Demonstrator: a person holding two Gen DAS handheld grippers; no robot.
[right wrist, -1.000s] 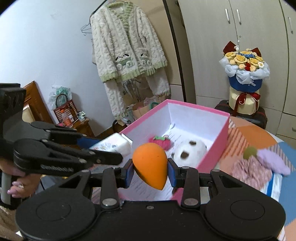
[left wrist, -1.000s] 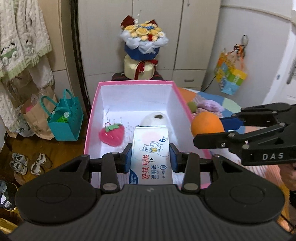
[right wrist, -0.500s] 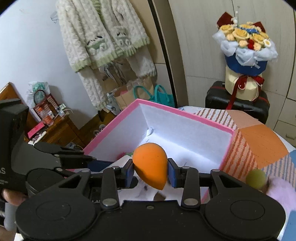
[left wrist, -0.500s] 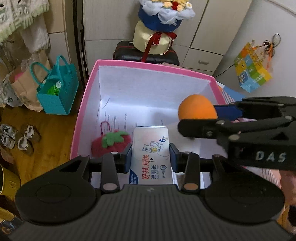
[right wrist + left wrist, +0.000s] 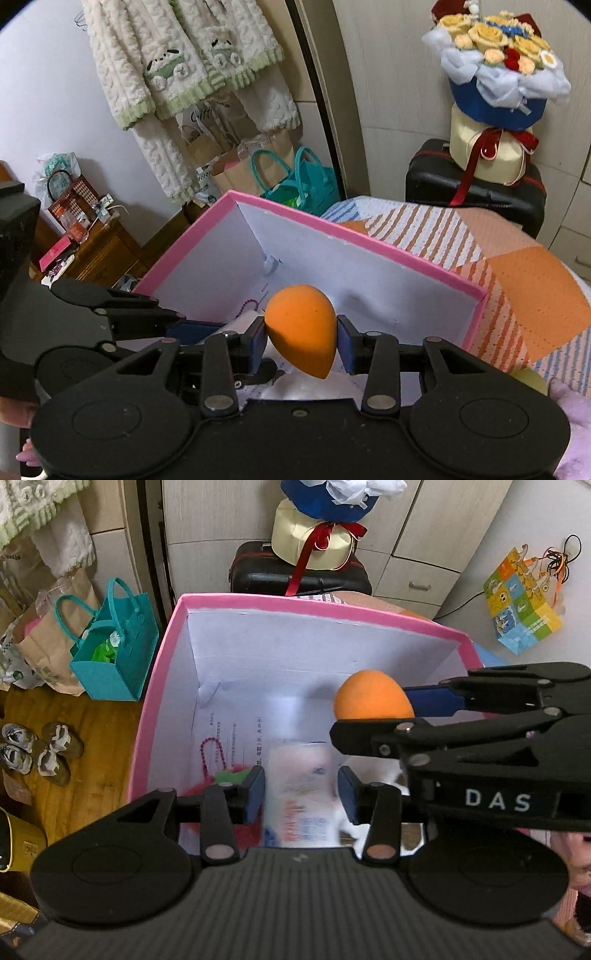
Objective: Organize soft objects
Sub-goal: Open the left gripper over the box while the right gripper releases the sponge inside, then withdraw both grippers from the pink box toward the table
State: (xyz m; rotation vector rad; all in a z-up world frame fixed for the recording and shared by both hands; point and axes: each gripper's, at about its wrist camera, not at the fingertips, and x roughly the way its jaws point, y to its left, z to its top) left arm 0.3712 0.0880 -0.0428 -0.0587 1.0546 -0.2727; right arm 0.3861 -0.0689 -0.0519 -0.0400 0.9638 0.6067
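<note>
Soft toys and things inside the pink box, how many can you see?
3: a red strawberry plush at the near left, a blurred wipes pack between the left fingers, and something white at the near right. More may hide underneath.

White capitals "DAS" read clearly on the black side of the right claw. The tissue pack carries print, but it's too blurred to read.
</note>
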